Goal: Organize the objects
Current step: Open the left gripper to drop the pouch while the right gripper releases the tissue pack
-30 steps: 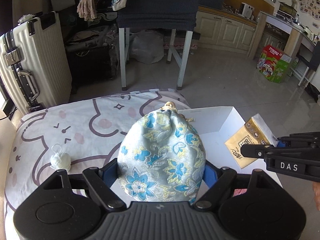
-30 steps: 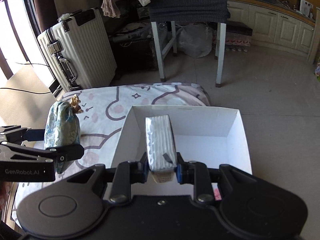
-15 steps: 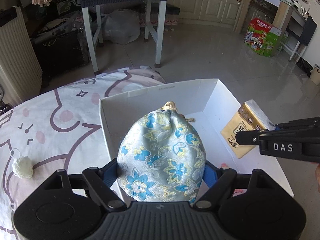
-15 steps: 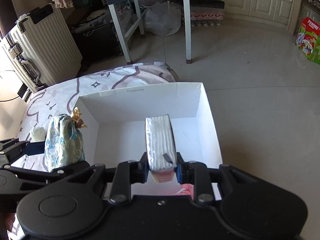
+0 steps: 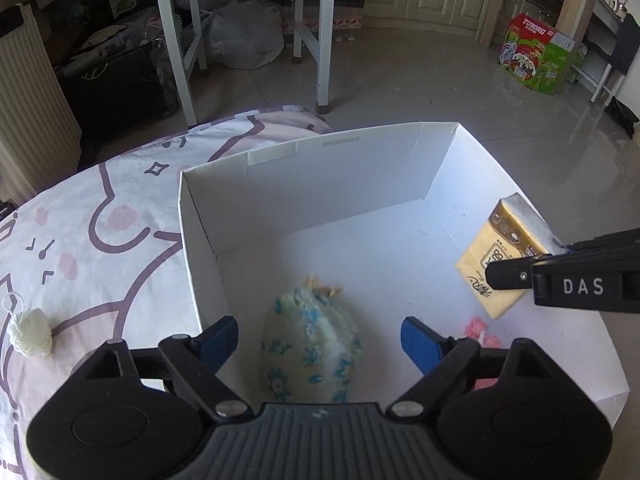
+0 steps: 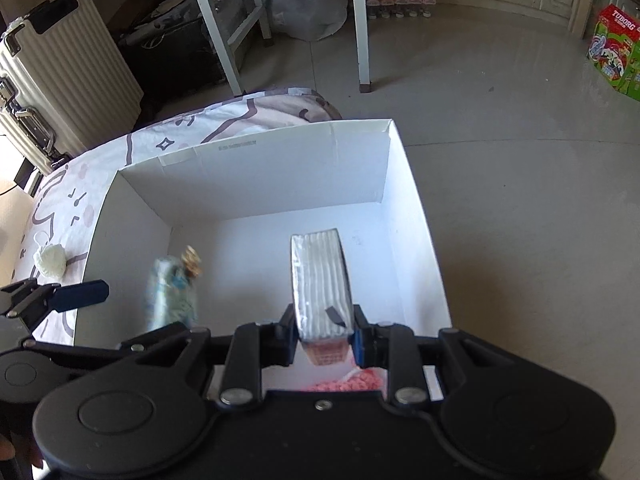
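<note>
A blue floral drawstring pouch (image 5: 311,340) is blurred, dropping free inside the white cardboard box (image 5: 312,168); it also shows in the right wrist view (image 6: 172,292). My left gripper (image 5: 320,340) is open above it, jaws wide apart. My right gripper (image 6: 325,338) is shut on a tissue pack (image 6: 320,284), held over the box (image 6: 256,168); the pack shows yellow in the left wrist view (image 5: 500,256). A pink knitted item (image 5: 478,330) lies on the box floor. A white pompom (image 5: 30,332) lies on the cartoon-print cloth (image 5: 100,240).
A white suitcase (image 6: 60,76) stands at the far left. Chair legs (image 5: 324,40), a plastic bag (image 5: 240,40) and dark bags are beyond the cloth. A green and red carton (image 5: 536,56) sits on the tiled floor at the right.
My left gripper has opened and let go of the pouch, which is falling into the box. Both grippers have moved further over the box. The right still holds the tissue pack.
</note>
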Demonstrator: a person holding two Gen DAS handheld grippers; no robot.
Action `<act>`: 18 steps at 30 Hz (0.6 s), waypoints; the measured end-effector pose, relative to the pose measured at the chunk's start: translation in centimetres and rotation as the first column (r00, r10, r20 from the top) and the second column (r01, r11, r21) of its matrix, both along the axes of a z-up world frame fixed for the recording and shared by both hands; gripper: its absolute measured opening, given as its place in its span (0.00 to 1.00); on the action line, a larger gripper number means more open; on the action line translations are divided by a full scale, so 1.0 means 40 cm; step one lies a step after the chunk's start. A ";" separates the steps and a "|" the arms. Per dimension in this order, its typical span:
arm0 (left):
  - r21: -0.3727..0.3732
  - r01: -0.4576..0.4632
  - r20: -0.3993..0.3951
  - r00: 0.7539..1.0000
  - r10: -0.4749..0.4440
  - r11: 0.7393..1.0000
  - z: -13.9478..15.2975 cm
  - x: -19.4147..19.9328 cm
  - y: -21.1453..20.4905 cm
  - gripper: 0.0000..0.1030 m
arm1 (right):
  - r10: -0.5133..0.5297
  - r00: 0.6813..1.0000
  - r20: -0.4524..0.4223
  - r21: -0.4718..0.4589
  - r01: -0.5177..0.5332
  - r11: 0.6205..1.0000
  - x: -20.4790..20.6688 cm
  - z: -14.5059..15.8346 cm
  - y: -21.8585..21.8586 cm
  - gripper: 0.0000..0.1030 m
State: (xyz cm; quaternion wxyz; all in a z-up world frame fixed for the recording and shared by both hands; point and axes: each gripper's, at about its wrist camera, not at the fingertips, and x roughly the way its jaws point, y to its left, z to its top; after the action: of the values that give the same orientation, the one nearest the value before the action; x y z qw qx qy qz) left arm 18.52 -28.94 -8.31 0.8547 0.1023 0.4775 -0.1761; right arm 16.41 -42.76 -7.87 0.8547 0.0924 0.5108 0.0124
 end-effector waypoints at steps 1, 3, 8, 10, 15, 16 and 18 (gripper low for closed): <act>0.005 0.009 0.006 1.000 -0.009 1.000 0.002 0.000 -0.002 0.87 | -0.002 1.000 -0.002 0.000 0.002 1.000 0.003 -0.002 0.003 0.26; 0.020 0.031 0.015 0.999 -0.031 0.999 0.007 -0.005 -0.006 0.87 | -0.004 1.000 -0.009 0.003 0.004 1.000 0.010 -0.006 0.008 0.28; 0.067 0.085 0.050 0.995 -0.088 0.994 0.020 -0.020 -0.016 0.87 | -0.011 1.000 -0.020 0.083 0.013 0.996 0.024 -0.011 0.020 0.28; 0.078 0.091 0.057 0.994 -0.095 0.993 0.024 -0.021 -0.016 0.87 | -0.009 1.000 -0.022 0.095 0.011 0.995 0.027 -0.011 0.027 0.28; 0.068 0.094 0.056 0.994 -0.097 0.993 0.026 -0.023 -0.011 0.87 | 0.001 1.000 -0.026 0.044 0.000 0.999 0.029 -0.014 0.037 0.28; 0.066 0.094 0.055 0.994 -0.098 0.993 0.025 -0.024 -0.011 0.87 | 0.000 1.000 -0.029 0.038 0.001 0.999 0.029 -0.014 0.036 0.28; 0.062 0.094 0.053 0.994 -0.097 0.994 0.025 -0.025 -0.010 0.87 | -0.003 0.999 -0.036 0.013 0.003 1.000 0.027 -0.013 0.030 0.28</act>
State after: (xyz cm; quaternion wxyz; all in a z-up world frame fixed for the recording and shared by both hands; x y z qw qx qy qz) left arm 17.52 -29.34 -7.29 0.8549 0.1552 0.4529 -0.1997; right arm 17.47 -41.54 -8.41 0.8446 0.0991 0.5260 0.0128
